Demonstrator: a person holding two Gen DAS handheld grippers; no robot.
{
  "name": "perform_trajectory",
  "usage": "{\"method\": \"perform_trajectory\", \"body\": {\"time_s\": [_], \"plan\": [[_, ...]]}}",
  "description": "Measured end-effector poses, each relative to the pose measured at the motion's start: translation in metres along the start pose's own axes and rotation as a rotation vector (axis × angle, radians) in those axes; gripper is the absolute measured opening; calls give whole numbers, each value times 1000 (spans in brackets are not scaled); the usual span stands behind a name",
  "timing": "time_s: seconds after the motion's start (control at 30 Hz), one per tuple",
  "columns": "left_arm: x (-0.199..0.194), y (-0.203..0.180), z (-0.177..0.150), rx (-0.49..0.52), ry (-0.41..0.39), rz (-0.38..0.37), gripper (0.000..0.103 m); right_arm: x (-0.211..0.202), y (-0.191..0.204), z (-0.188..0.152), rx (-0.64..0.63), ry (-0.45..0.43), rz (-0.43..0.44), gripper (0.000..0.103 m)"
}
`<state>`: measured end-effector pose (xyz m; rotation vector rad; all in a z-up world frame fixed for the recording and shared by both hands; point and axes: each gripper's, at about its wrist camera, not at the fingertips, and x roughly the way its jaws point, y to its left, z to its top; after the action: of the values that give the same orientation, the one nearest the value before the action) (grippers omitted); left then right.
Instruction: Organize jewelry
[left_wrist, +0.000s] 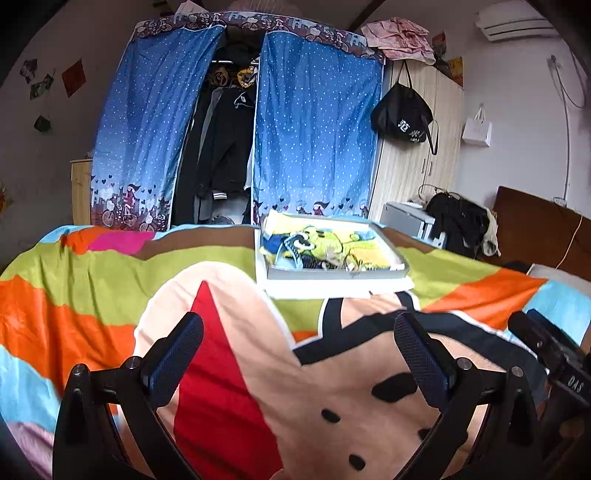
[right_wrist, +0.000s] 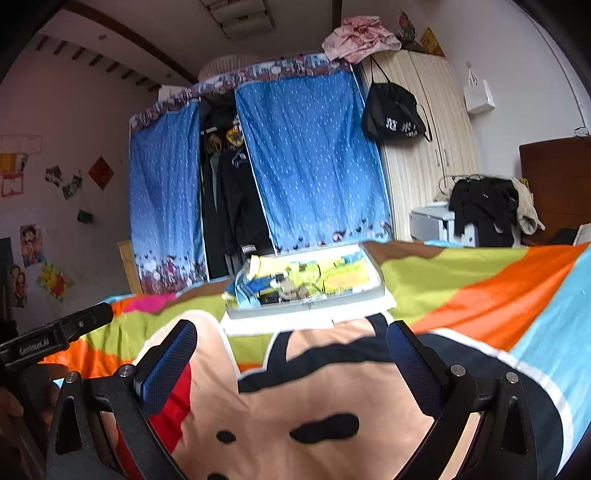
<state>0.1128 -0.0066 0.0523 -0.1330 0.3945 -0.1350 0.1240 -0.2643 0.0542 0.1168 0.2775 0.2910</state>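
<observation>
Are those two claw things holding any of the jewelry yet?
No. The left gripper and right gripper are both open and hold nothing; the tray lies ahead on the blanket.

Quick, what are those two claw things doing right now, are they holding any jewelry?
Left gripper: open, holding nothing, above the blanket.
Right gripper: open, holding nothing, short of the tray.

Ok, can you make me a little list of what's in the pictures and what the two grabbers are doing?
place: bed with a colorful cartoon blanket
tray: shallow white tray on the blanket, holding a yellow cartoon cloth and small jumbled items
left gripper: open, empty, short of the tray
right gripper: open, empty, short of the tray
behind: blue curtained wardrobe
</observation>
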Motion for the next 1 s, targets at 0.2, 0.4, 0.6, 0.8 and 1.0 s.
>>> {"method": "perform_trajectory", "body": {"time_s": [0.2,0.4,0.6,0.8,1.0], "plan": [[0,4,-25,20,12,15,101,-4,7,-19,20,60,-34,103],[2,15,-33,-9,26,15,101,-3,18,-32,-5,108,-54,103],[1,19,-35,-26,31,15,101,-1,27,-40,-41,139,-66,103],[0,19,-35,-17,27,15,101,1,29,-42,-58,152,-77,103],[0,18,-38,-4,27,17,101,1,27,-42,-54,155,-83,103]]}}
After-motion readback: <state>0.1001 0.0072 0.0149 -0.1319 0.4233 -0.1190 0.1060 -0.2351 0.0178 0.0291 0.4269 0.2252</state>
